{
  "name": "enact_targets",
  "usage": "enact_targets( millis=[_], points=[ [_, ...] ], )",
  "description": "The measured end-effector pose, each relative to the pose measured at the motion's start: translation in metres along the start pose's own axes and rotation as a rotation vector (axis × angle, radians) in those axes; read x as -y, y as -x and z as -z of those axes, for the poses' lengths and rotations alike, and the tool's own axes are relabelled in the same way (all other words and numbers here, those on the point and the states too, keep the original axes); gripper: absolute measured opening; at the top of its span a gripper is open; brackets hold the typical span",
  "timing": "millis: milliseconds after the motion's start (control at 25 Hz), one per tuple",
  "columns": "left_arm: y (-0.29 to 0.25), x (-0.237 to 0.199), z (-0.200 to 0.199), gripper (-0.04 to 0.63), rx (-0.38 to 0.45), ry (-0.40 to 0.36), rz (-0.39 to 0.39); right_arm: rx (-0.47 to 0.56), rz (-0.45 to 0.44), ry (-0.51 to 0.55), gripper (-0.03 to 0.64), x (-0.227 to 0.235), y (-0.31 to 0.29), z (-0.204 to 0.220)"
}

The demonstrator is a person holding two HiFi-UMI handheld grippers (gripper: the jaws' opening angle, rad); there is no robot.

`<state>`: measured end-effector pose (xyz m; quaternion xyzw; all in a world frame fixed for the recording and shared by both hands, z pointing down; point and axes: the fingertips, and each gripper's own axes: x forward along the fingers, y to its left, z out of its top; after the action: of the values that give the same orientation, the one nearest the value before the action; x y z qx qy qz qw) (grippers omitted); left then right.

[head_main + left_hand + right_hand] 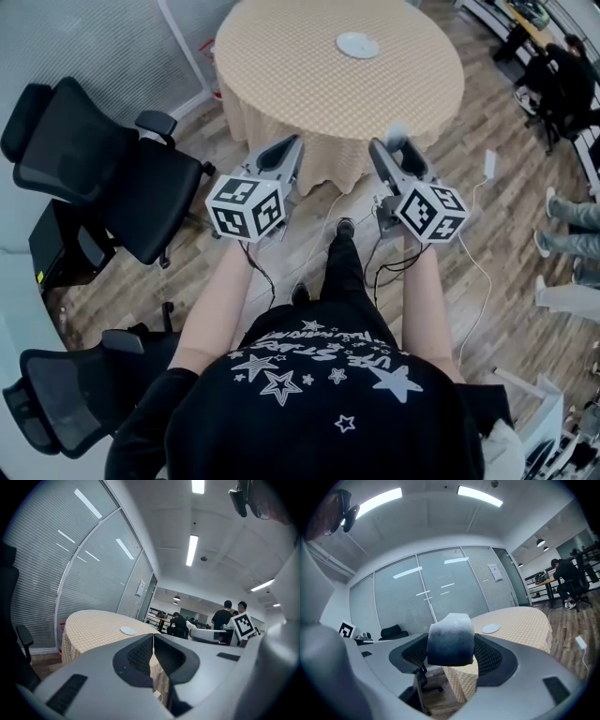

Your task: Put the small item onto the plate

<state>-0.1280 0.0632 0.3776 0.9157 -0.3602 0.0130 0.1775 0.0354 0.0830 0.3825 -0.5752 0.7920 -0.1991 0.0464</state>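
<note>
Both forearms extended; left hand-held gripper [292, 143] jaws together (empty), right hand-held gripper [384, 145] clamping a small item [450, 639].

**Black Star-Print Shirt, Grey Grippers**

Wears a black short-sleeved T-shirt [319, 412] with white stars and lettering, black trousers [343, 274] and shoes [345, 227]. Has grey left gripper [293, 142] and right gripper [386, 146] mid-frame, each with a black-and-white marker cube [247, 208] and thin black cables [263, 272].

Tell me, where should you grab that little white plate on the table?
Probably its rim, from the near side. The plate lies flat on the table and looks thin, so only the edge can be pinched: one side above, one slipped underneath.
</note>
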Motion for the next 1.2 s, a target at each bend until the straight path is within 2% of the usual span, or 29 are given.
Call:
enact_targets(
  millis=[320,760,960,1200],
  points=[
    [-0.069,-0.028,0.021,0.014,-0.084,0.006,-0.028,-0.061,0.014,-0.023,0.316,0.068,-0.054,0.002],
    [-0.184,-0.076,0.016,0.014,-0.149,0.048,-0.129,-0.135,-0.032,-0.091,0.316,0.161,-0.157,-0.017],
    [-0.239,-0.077,0.013,0.014,-0.186,0.031,-0.157,-0.174,-0.058,-0.107,0.316,0.203,-0.185,-0.029],
    [-0.293,-0.074,0.014,0.014,-0.233,0.039,-0.186,-0.245,-0.131,-0.172,0.316,0.222,-0.211,-0.018]
  ],
)
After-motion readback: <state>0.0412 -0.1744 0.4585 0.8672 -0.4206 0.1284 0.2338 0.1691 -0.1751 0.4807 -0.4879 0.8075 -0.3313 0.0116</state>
